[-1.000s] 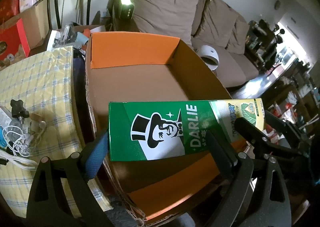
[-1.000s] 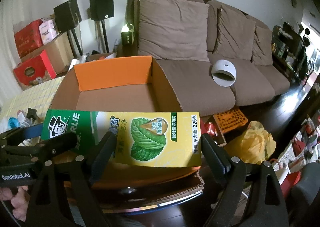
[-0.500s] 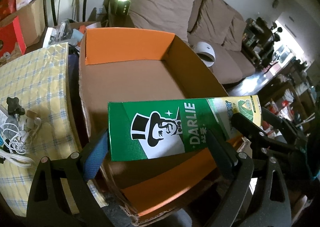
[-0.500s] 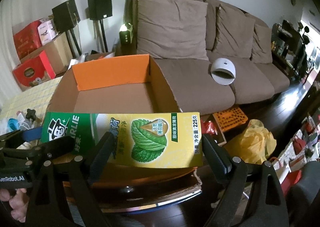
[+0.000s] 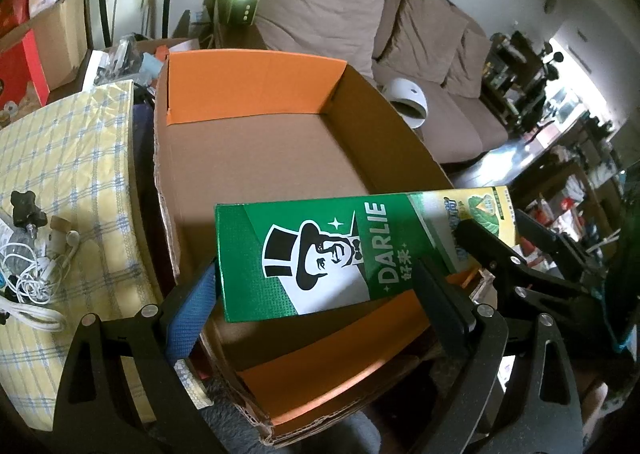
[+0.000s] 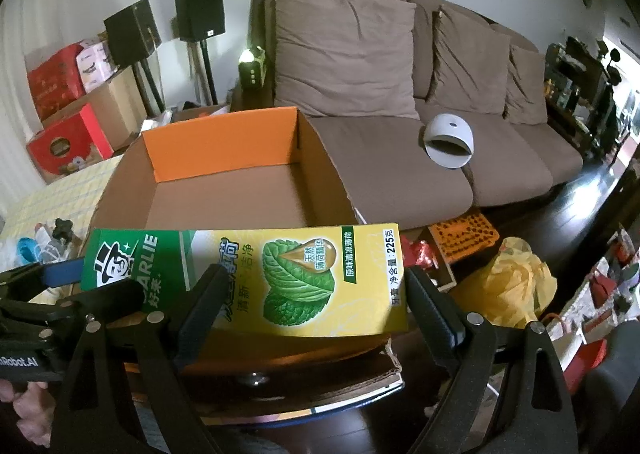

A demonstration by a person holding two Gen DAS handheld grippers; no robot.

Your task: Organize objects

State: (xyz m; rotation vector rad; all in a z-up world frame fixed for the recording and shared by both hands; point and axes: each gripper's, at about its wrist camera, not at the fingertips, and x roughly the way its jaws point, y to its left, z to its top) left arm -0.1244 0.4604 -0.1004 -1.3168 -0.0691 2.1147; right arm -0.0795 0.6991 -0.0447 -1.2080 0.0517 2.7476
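A long green-and-yellow Darlie toothpaste box (image 5: 320,254) hangs level over the near edge of an open cardboard carton (image 5: 248,85) with orange flaps. My left gripper (image 5: 316,274) stands wide open; its blue pad touches the box's green end and its other finger lies across the box's front. My right gripper (image 6: 314,278) is wide open too, one finger against the yellow end of the toothpaste box (image 6: 280,270), the other across its front. The box is pinched end to end between the two grippers. Nothing shows inside the carton (image 6: 224,145). The right gripper (image 5: 508,238) shows at the far end.
A yellow checked tablecloth (image 5: 60,157) with white earphone cables (image 5: 36,266) lies left of the carton. Behind stands a brown sofa (image 6: 380,53) with a white domed device (image 6: 450,141). A yellow bag (image 6: 512,286) and an orange crate (image 6: 464,238) sit on the floor at right.
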